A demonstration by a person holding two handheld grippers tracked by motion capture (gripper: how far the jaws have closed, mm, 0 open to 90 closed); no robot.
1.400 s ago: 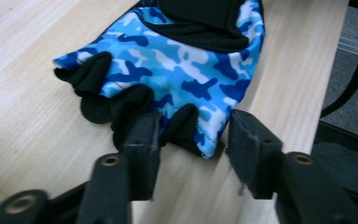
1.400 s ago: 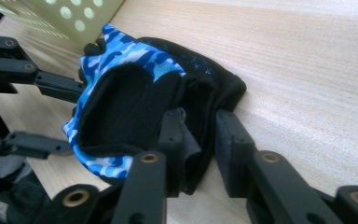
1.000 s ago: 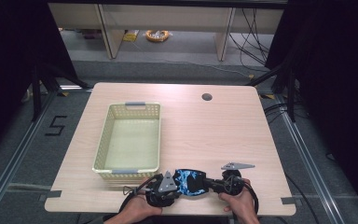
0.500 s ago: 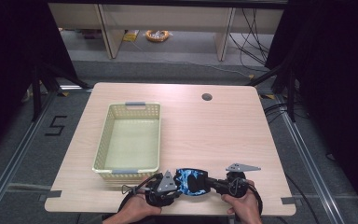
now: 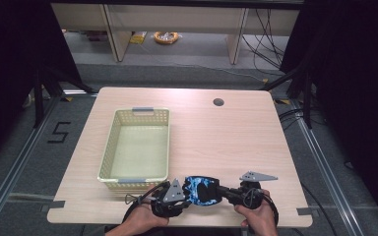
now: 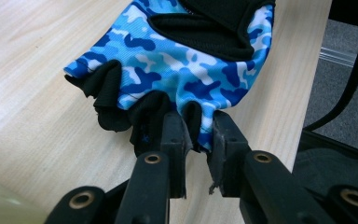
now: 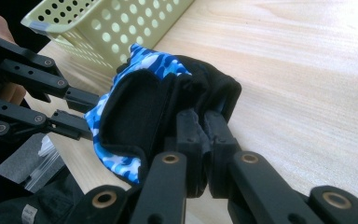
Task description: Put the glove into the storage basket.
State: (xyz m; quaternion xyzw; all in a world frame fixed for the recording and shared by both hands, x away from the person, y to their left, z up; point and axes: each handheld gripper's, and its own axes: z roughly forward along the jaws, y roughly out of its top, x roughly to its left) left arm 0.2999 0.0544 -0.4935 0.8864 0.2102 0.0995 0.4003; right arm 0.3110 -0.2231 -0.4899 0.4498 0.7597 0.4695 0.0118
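On the pale wooden counter, low centre of the high view, your glove lies soft and light; left hand-held gripper pinches its finger edge, right hand-held gripper its black cuff; hold the hems.

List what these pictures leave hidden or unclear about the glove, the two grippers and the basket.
- Glove: in the high view it is too small to make out its finger openings; in the left gripper view the top edge cuts off its cuff end.
- Right gripper: its pads sink into black fabric, so the pinched part is unclear.
- Basket: the right gripper view's top edge cuts it off.
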